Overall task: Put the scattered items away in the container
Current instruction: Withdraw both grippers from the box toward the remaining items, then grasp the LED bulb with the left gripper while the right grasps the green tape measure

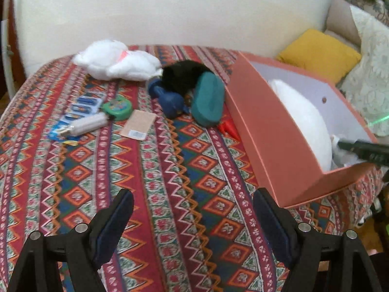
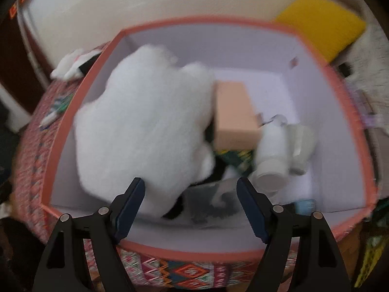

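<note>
L gripper (image 1: 193, 215): jaws wide, nothing in them, over bare patterned cloth (image 1: 170, 170).
R gripper (image 2: 190, 203): jaws wide, empty, above orange box (image 2: 63, 131).
Box contents: white plush (image 2: 143, 119), tan carton (image 2: 235, 116), white bottle (image 2: 271, 155).
Still out: dumbbell (image 1: 167, 99), teal case (image 1: 207, 102), white toy (image 1: 116, 59), tape measure (image 1: 117, 108), card (image 1: 138, 126).
Risk: plush fills the left half, so later items may perch on it & roll out; cloth could snag L jaws on low picks.

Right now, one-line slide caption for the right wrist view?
Open right gripper above the orange box, which holds a white plush, small tan box and white bottle.
</note>
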### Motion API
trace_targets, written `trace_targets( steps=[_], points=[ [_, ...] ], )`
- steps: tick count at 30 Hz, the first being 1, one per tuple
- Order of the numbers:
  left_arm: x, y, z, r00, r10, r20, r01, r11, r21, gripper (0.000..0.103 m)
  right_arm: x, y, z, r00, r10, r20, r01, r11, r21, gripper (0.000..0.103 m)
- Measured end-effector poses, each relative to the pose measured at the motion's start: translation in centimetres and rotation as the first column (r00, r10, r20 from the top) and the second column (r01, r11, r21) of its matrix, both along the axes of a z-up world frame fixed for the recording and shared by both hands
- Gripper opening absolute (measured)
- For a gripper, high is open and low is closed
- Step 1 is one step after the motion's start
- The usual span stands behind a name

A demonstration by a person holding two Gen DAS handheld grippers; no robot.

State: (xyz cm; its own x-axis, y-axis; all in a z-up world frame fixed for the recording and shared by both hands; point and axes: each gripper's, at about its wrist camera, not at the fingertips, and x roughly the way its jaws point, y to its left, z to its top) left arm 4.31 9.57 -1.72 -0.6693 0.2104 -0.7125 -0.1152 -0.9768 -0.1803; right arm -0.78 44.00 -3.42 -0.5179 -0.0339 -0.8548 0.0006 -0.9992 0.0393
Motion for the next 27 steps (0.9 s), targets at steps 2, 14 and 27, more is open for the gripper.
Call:
trace_targets(
  steps=[2,14,27],
  points=[
    [0.6,-0.8,0.1,0.999,0.028,-0.022,-0.027,1.0,0.008,0.088,1.9,-0.7,3.3,0.986,-0.022,-0.168,0.025,1.0,0.017,0.08],
    [-1.9,-3.8,0.9,0.996,0.084,-0.031,-0.084,0.996,0.004,0.092,10.9,-12.0,16.3,0.664,0.016,-0.748,-0.063,0.997,-0.035,0.103],
    [-10.0,-16.0,-2.4,0.983,0.171,0.066,-0.161,0.978,-0.134,0.092,-1.7,-27.4,4.8,0.909,0.322,-0.265,-0.343,0.939,-0.036,0.102]
  ],
)
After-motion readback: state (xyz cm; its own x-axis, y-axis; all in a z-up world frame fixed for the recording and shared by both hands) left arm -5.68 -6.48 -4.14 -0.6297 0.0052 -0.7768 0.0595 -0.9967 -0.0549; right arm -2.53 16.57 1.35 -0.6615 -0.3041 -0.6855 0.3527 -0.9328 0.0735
